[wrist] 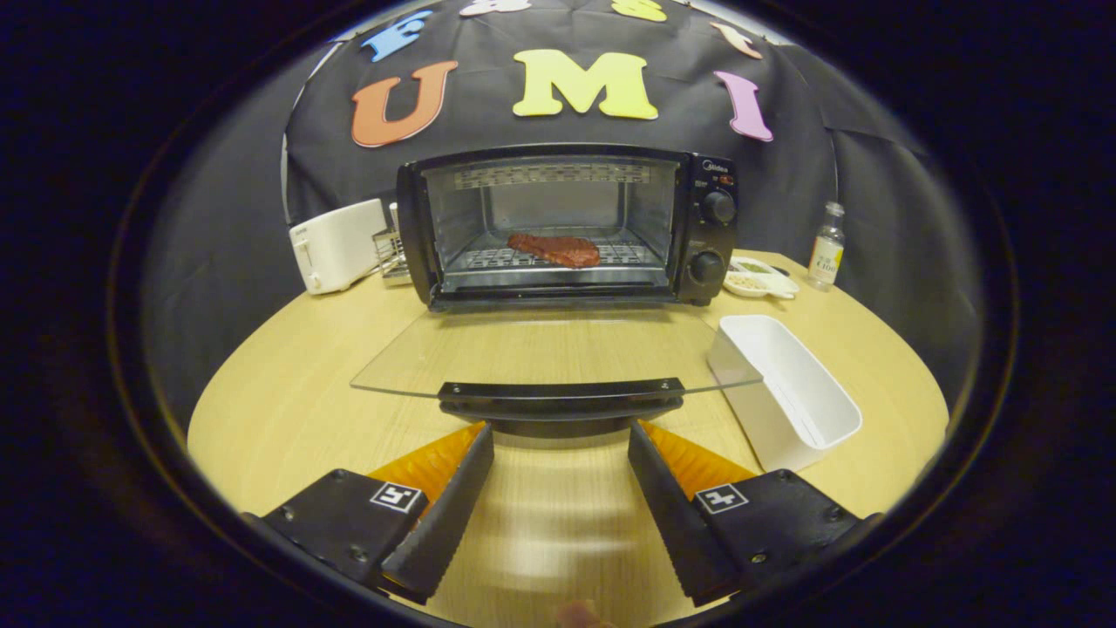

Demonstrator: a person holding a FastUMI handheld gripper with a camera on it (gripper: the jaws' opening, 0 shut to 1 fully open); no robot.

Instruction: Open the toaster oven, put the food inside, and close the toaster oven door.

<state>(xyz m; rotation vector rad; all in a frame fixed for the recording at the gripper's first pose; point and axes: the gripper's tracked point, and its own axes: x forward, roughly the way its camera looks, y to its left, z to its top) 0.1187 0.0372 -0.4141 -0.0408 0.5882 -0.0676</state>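
Observation:
A black toaster oven [711, 231] stands at the back of the round wooden table. Its glass door [540, 353] is folded down flat toward me, and the door's dark handle [561, 397] sits just ahead of my fingertips. Inside, on the wire rack [632, 255], lies a reddish-brown slab of meat [554, 249]. My gripper [561, 436] is open, its two fingers spread wide just below and short of the handle, with nothing between them.
A white rectangular tub [789, 388] stands right of the door. A white toaster [336, 244] and a small wire holder [391, 253] stand left of the oven. A divided dish [761, 279] and a small bottle [826, 247] sit to its right.

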